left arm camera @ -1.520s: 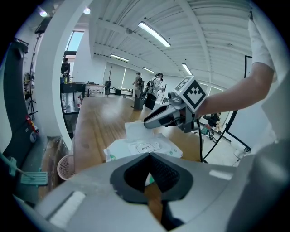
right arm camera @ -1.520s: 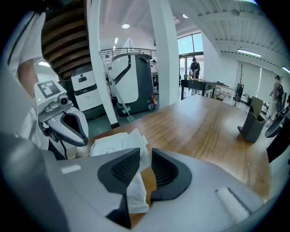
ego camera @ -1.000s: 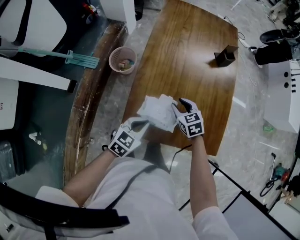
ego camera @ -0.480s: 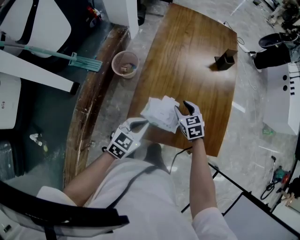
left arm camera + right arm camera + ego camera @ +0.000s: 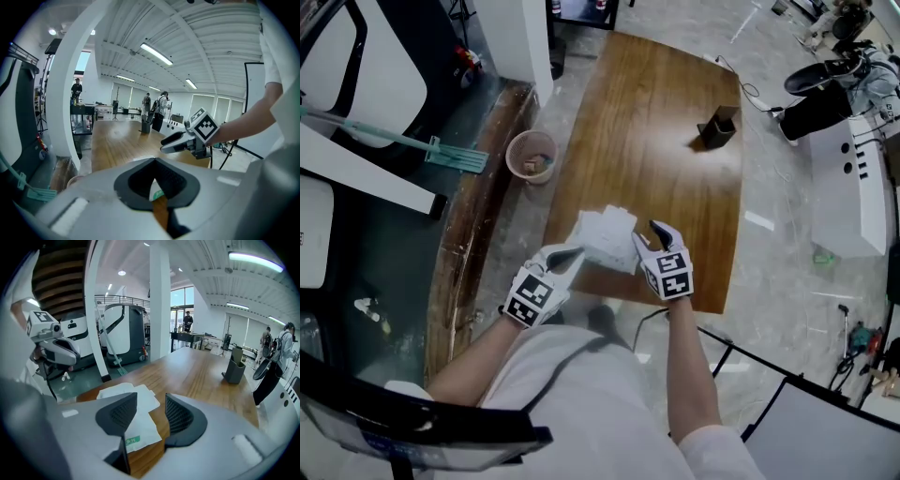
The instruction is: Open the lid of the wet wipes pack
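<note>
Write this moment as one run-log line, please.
left tool: shut; right tool: jaws just opening, nothing between; wipes pack: lying on table

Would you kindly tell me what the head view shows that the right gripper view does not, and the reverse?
Only the head view shows the pink basket on the floor. Only the right gripper view shows the green label on the wet wipes pack, and people standing far off. Both show that pack, the wooden table and the dark holder.
</note>
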The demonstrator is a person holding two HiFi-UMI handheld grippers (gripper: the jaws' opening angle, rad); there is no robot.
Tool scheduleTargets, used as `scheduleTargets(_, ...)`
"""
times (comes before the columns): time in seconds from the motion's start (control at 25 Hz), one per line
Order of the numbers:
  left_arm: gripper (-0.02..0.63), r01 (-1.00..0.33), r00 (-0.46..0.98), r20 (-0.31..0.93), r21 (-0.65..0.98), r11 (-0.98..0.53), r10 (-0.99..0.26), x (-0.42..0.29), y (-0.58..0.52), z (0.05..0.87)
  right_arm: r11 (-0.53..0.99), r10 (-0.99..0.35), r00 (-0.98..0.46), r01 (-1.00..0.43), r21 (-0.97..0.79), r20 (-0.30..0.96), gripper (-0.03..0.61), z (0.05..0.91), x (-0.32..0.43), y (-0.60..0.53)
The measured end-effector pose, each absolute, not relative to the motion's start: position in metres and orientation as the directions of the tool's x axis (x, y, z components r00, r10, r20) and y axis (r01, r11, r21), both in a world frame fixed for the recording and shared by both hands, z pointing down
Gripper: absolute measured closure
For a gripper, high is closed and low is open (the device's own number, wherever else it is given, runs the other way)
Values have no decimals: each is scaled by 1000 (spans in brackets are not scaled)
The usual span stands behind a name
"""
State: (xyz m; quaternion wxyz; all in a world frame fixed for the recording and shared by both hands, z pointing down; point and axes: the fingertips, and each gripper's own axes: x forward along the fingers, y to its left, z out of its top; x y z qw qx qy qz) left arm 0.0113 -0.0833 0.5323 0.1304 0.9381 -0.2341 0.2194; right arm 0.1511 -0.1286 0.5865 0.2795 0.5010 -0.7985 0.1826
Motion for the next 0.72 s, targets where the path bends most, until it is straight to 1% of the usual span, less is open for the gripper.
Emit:
scheduleTargets(0.12, 609, -488, 809, 444, 142, -861, -385, 19, -79, 517, 391, -741, -350, -919, -55, 573, 388, 566, 150, -115)
scheduleTargets(0.28, 609, -466, 830, 400, 115, -877, -389, 28, -82, 496, 338, -815, -359, -932, -129, 455, 388, 526, 149, -102)
scheduleTargets(0.44, 609, -446, 848, 366, 99, -889, -384, 36, -79, 476, 319, -862, -351, -936, -147, 366, 435, 488, 151, -78)
scheduleTargets(0.52, 609, -442, 854, 347, 90, -892, -388, 37, -79, 465, 315, -880, -351, -935, -160, 319, 477, 470, 149, -69)
scheduleTargets(0.72, 609, -437, 867, 295, 65, -897, -401, 36, -76, 435, 310, -910, -346, -934, -177, 228, 541, 433, 142, -48)
